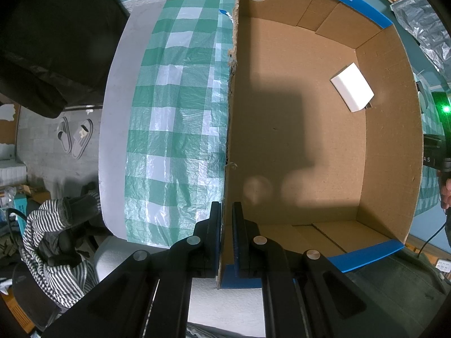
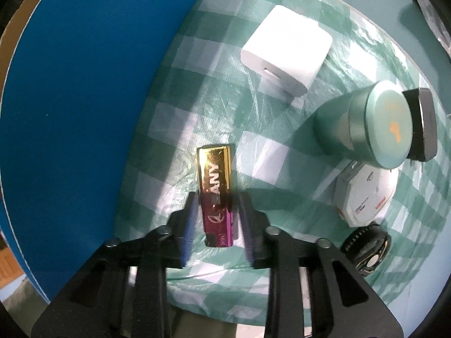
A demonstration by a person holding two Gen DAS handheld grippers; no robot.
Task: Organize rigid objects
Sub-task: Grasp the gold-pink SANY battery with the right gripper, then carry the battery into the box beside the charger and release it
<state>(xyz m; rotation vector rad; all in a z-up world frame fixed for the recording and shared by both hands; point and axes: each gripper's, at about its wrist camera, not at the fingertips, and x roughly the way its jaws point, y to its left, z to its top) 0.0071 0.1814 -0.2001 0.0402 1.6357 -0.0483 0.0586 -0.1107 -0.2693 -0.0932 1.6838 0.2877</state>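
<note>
The gold-and-magenta bar [image 2: 216,194] looks small, stiff and light, and its glossy foil-like skin may be slippery; its long flat sides seem the surest place to pinch. It lies flat on the checked cloth [image 2: 174,129] of the bench, just right of the box's blue outer wall [image 2: 84,98]. The right gripper [image 2: 216,214] straddles its near end, fingers apart and not yet touching. Farther right sit a white charger [image 2: 286,49], a green tin [image 2: 375,125] and a white case [image 2: 363,194]. The left gripper [image 1: 226,225] is clamped on the cardboard box's wall [image 1: 229,129], with a white block [image 1: 352,87] inside.
</note>
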